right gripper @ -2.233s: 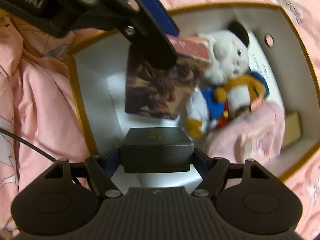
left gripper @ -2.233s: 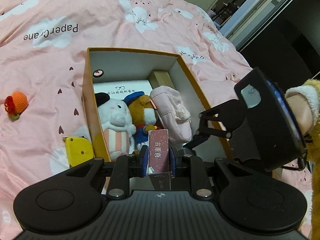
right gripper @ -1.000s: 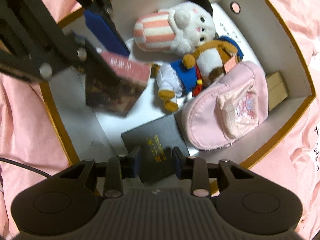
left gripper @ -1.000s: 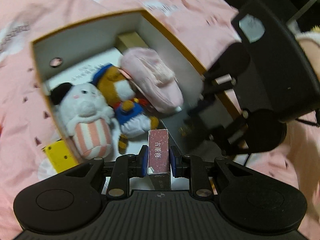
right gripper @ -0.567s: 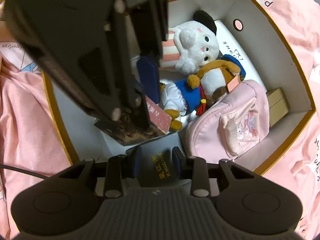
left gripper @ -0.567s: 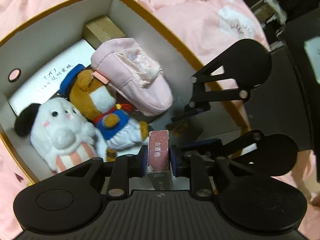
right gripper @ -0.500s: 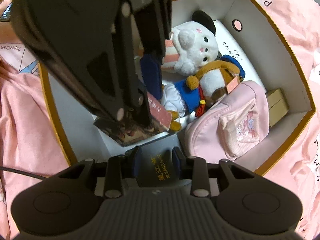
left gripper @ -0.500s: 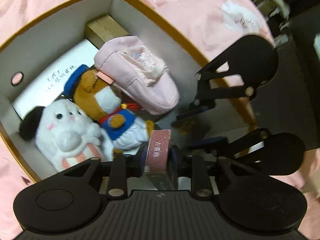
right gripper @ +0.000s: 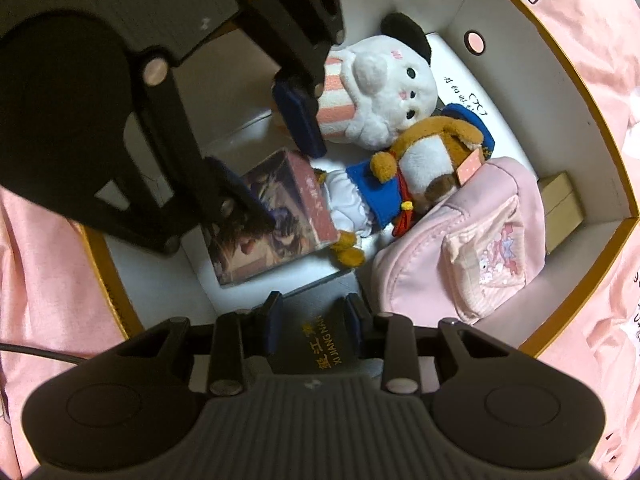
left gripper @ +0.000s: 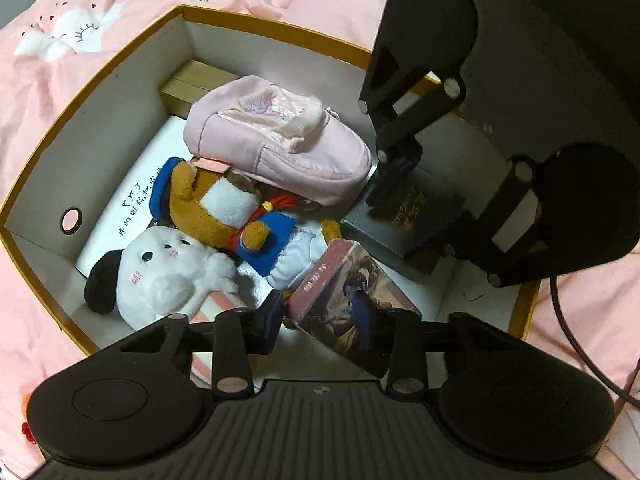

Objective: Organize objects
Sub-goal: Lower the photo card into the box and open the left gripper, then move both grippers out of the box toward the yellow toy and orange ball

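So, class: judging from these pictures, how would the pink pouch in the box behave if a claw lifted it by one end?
The pink pouch would probably sag: its fabric looks soft and puffy. It likely weighs little for its size. Its cloth surface should grip rather than slip, and since it leans on the bear, lifting it may nudge that toy.

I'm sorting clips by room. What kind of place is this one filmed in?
Most likely a bedroom: the orange-rimmed box rests on pink bedding printed with clouds, and it holds a white plush toy and a pink pouch.
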{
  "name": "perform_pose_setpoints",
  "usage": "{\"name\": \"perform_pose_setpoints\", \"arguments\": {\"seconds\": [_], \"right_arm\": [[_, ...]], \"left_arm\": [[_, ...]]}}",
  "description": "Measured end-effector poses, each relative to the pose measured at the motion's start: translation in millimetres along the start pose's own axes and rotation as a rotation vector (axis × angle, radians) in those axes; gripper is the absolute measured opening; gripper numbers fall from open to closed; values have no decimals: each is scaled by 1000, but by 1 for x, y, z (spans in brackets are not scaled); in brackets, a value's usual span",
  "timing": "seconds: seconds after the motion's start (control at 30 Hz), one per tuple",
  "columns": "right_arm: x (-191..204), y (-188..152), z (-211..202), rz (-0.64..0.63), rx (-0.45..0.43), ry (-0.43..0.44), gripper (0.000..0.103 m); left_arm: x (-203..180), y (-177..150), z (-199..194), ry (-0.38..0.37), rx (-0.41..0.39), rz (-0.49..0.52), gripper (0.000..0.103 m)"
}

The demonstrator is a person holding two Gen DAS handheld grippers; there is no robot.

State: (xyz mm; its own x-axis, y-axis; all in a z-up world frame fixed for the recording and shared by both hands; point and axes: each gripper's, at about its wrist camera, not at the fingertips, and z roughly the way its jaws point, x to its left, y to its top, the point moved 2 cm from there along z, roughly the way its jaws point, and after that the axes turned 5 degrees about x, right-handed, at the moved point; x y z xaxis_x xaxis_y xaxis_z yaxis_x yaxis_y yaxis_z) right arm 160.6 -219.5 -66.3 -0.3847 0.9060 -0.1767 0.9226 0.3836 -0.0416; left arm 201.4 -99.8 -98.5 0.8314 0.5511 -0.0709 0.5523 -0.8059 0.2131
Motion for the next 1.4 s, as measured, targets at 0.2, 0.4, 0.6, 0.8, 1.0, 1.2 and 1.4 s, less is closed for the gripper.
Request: {"name": "perform_pose_setpoints", "arguments": {"seconds": [0.2,0.4,0.6,0.8,1.0,1.2,1.4], "right_arm": [[4,-5,1,-25,7,-7,36],[11,-10,1,-58,3,5,36],[19,-9,-2,-85,-64,70,23],[33,-11,2,-228,-109,87,23],[34,-14,1,-265,-72,131,22],[36,-25,-4,-305,-15,99,24],[35,-43,-10,-274,-33,60,24]], "left_arm": [[6,-2,8,-63,30,-126,11],[12,-10,22,-92,86,-231,13],[3,-12,28,-124,153,-294,14],[9,-15,33,-145,157,-352,22],[18,-12,37,-170,150,-428,23],[25,-14,40,-194,153,-484,30],[28,-19,38,-185,127,-481,30]]}}
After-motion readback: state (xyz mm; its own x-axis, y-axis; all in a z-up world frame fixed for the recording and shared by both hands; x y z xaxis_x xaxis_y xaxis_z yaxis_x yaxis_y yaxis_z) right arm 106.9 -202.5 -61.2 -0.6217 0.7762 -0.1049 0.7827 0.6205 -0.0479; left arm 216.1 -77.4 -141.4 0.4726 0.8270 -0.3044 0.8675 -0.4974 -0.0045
